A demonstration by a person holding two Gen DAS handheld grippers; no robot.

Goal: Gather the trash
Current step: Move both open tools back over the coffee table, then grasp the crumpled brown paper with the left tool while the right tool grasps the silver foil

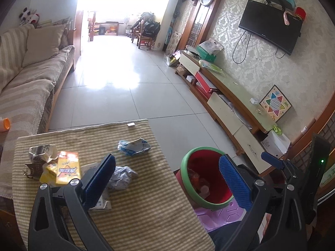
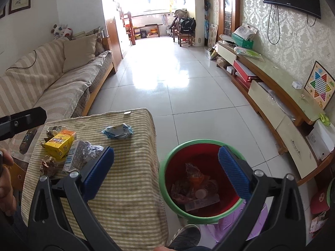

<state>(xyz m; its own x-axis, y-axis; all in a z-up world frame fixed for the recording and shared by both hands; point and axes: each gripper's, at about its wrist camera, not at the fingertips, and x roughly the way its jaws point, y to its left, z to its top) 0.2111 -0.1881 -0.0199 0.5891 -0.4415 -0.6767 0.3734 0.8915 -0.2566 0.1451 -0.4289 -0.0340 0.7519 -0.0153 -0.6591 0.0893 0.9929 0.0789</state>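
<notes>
A red bin with a green rim (image 1: 188,179) (image 2: 165,167) stands on the floor right of a table with a striped cloth (image 1: 134,209) (image 2: 129,188); it holds several pieces of trash (image 2: 196,190). On the cloth lie a yellow carton (image 1: 67,167) (image 2: 59,144), a blue-white wrapper (image 1: 134,145) (image 2: 118,131), a crumpled silver wrapper (image 1: 122,176) (image 2: 83,154) and a crumpled foil piece (image 1: 41,152). My left gripper (image 1: 167,184) is open and empty, over the table's right edge. My right gripper (image 2: 167,173) is open and empty, straddling the table edge and the bin.
A striped sofa (image 1: 27,79) (image 2: 41,79) runs along the left. A long TV cabinet (image 1: 230,96) (image 2: 272,87) lines the right wall. A purple stool (image 1: 217,215) sits under the bin. Tiled floor (image 2: 188,96) stretches ahead.
</notes>
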